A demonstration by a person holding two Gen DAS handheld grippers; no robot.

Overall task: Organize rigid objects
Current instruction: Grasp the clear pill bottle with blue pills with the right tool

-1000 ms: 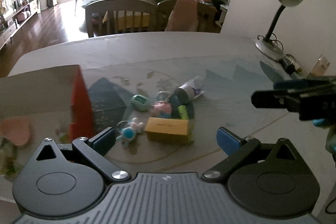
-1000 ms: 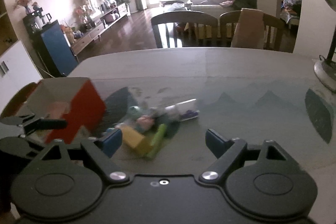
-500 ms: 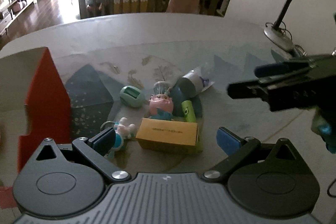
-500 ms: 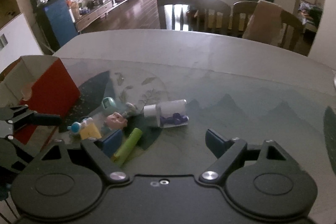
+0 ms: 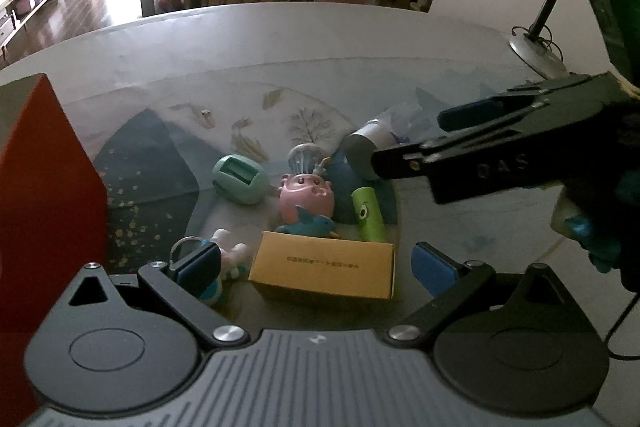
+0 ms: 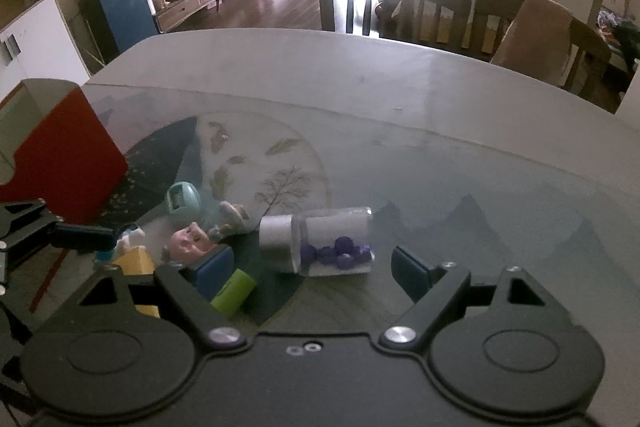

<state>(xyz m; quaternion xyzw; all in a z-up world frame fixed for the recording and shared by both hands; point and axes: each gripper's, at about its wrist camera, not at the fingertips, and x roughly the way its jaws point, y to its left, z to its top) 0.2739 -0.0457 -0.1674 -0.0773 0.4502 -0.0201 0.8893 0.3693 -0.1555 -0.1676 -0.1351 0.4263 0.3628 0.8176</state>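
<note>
A round pale counter (image 6: 360,75) carries a glossy mat printed with leaves, a bare tree and dark hills, and a tight cluster of small hard things lies on the mat toward the near left part of the counter. Nearest the left gripper (image 5: 316,267) is a yellow cardboard box (image 5: 324,269), flat-sided and matte, lying between its blue-padded fingers, which stand wide apart and press on nothing. Just behind the box are a smooth pink pig figure (image 5: 306,197) with a blue bird-like toy (image 5: 310,225) against it, a green cylinder (image 5: 368,213) lying on its side, a rounded mint-green case (image 5: 239,179) and a small white and blue figure on a ring (image 5: 224,259). A clear plastic jar (image 6: 320,241) with a grey cap and purple beads inside lies on its side ahead of the right gripper (image 6: 312,267), whose fingers are likewise spread wide and empty. A red box (image 6: 68,155) with open flaps stands at the left edge. The far half of the counter and its right side are bare, up to a lamp (image 5: 560,7) at the right edge.
</note>
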